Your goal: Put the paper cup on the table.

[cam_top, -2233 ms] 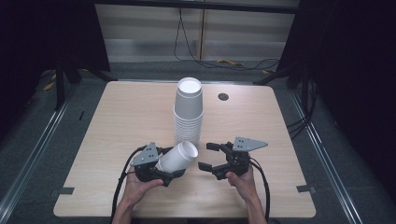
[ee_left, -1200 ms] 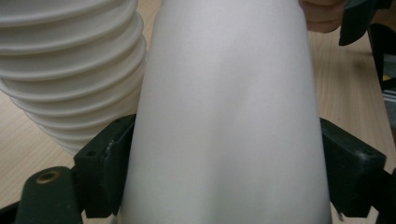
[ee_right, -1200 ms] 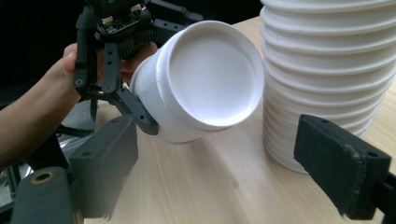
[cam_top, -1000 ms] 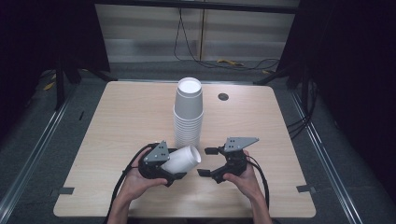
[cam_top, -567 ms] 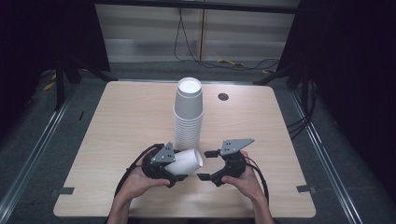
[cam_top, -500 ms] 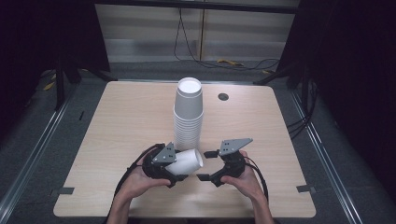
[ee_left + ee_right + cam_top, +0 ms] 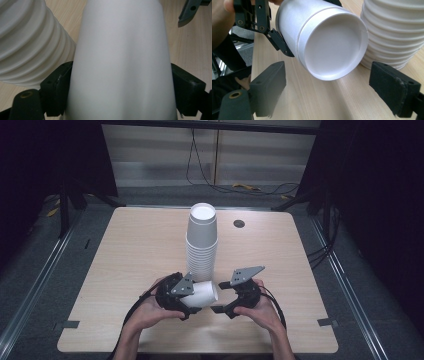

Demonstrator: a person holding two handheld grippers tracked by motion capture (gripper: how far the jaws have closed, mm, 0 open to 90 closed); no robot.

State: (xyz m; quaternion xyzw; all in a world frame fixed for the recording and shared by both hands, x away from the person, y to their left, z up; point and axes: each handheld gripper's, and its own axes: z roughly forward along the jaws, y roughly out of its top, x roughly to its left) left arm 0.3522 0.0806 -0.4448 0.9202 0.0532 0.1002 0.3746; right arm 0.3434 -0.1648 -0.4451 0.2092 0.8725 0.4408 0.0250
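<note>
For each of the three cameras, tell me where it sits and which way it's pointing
High view: above the person's side, looking forward and down on the table; both hands and tools show.
Left gripper view: rides the left tool, looking along its jaws clamped on the held cup.
Right gripper view: rides the right tool, facing the cup's closed base between open jaws.
Shared: all show the cup and the cup stack.

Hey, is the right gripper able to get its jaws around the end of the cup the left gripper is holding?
Probably yes. The right gripper is open, and the held cup points its closed base at it with bare table between. The cup stack beside it stands close.
</note>
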